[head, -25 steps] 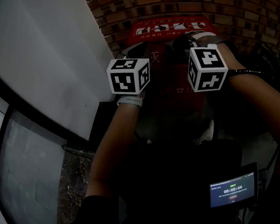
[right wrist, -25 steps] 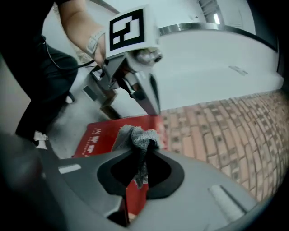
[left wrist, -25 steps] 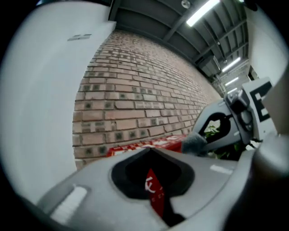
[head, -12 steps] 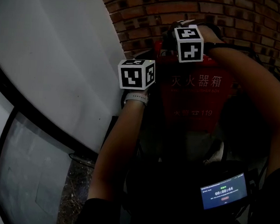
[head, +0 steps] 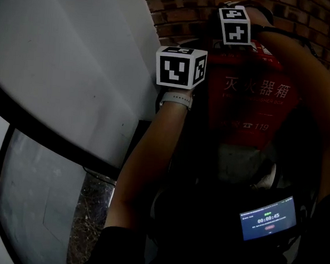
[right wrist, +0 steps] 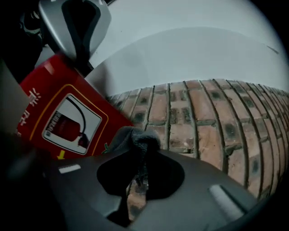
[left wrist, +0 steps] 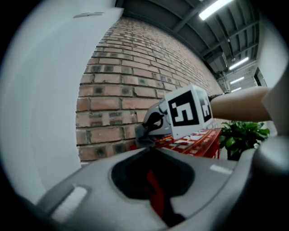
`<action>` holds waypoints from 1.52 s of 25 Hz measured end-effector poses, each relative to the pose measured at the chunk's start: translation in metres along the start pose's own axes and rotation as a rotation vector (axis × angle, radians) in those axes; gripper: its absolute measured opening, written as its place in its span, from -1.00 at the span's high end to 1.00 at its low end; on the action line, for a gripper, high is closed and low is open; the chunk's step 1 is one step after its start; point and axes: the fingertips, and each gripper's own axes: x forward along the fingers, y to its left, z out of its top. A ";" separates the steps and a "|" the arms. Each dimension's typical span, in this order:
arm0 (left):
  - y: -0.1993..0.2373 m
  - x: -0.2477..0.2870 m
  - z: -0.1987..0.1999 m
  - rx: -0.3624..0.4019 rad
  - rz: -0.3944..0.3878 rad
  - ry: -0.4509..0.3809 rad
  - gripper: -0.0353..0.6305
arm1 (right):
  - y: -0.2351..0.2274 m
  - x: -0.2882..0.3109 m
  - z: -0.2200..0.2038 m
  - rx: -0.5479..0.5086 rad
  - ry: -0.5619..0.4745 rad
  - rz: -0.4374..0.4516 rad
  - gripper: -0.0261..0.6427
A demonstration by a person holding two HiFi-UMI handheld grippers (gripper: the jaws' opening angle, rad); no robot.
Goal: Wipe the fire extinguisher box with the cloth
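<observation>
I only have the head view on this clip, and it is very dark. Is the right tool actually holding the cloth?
Observer: Yes. In the right gripper view the right tool is shut on a grey cloth.
Operator: Where is that cloth relative to the box?
Observer: It is at the top edge of the red fire extinguisher box, close to the brick wall.
Operator: And the left tool?
Observer: In the left gripper view the left tool has a red edge between its jaws, seemingly the box's own.
</observation>
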 end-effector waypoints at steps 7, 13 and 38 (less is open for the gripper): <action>0.001 0.005 -0.003 -0.029 -0.037 -0.032 0.88 | 0.008 0.032 0.007 -0.031 0.006 0.022 0.82; -0.002 0.010 -0.009 -0.035 -0.055 -0.036 0.88 | 0.021 0.037 0.012 -0.149 0.024 0.007 0.83; 0.001 -0.031 -0.017 -0.038 0.069 -0.003 0.88 | 0.069 -0.069 0.060 -0.095 -0.128 0.103 0.83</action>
